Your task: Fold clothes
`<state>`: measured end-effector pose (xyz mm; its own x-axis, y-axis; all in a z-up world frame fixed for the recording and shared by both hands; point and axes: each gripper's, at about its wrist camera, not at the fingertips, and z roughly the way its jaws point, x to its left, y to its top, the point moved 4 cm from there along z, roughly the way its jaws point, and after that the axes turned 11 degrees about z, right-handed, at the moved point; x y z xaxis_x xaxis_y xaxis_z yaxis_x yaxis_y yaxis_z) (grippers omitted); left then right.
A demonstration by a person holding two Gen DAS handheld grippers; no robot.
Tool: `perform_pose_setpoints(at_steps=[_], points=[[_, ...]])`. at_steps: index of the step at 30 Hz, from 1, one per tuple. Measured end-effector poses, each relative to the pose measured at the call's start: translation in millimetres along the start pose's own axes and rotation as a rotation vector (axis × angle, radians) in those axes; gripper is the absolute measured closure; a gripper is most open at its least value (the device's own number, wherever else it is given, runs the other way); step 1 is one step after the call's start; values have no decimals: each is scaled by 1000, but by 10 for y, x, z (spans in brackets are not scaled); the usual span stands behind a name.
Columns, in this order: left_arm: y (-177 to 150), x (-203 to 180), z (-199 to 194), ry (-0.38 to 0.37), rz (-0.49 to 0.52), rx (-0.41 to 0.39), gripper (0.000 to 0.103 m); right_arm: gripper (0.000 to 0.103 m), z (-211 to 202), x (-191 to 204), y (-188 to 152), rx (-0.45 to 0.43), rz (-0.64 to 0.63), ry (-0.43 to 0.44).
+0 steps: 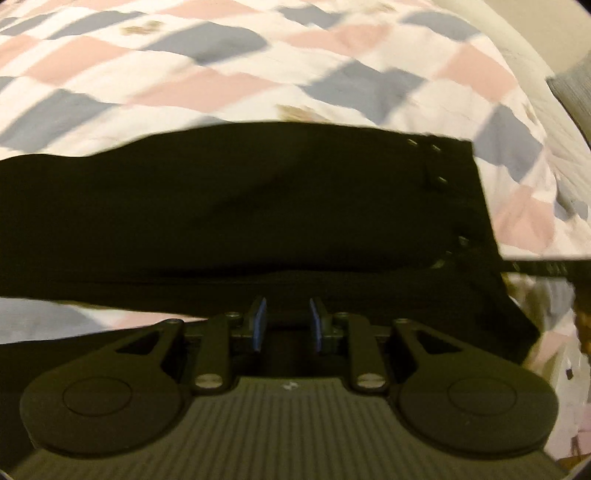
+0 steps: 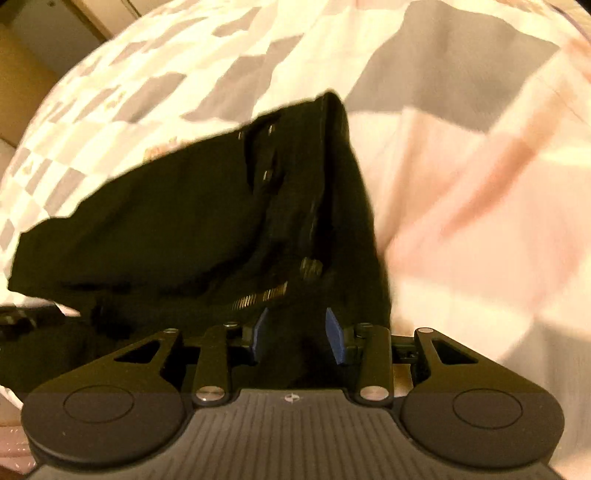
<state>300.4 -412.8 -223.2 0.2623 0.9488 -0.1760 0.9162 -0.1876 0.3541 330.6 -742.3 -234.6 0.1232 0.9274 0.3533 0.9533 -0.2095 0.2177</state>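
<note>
The trousers (image 1: pixel 258 206) lie across the bedspread (image 1: pixel 221 74) on the bed, stretched from left to right in the left wrist view, with the waistband end and its rivets to the right. The left tongs (image 1: pixel 286 323) sit at the garment's near edge. The right tongs (image 2: pixel 297 332) sit at the zipper (image 2: pixel 260 297) end, with bedspread beyond and to the right.

Bed (image 1: pixel 258 85): covered by a bedspread in a pink, grey-blue and white diamond check, wrinkled throughout. Lighting: warm, yellowish. Right wrist view, upper left: a tan surface with a pale framed panel (image 2: pixel 55 22) beyond the bed edge; detail blurred.
</note>
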Motion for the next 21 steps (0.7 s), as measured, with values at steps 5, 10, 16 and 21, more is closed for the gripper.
perform_pose_setpoints(at_steps=[5, 10, 16, 21], points=[[67, -258, 149, 17, 5, 37, 82, 64, 321, -19, 267, 20, -104, 68], [56, -225, 181, 66, -34, 67, 82, 82, 488, 36, 316, 56, -249, 75], [52, -221, 183, 86, -42, 77, 82, 94, 158, 30, 349, 56, -288, 62], [80, -279, 197, 93, -35, 83, 82, 87, 568, -232, 333, 94, -117, 41]])
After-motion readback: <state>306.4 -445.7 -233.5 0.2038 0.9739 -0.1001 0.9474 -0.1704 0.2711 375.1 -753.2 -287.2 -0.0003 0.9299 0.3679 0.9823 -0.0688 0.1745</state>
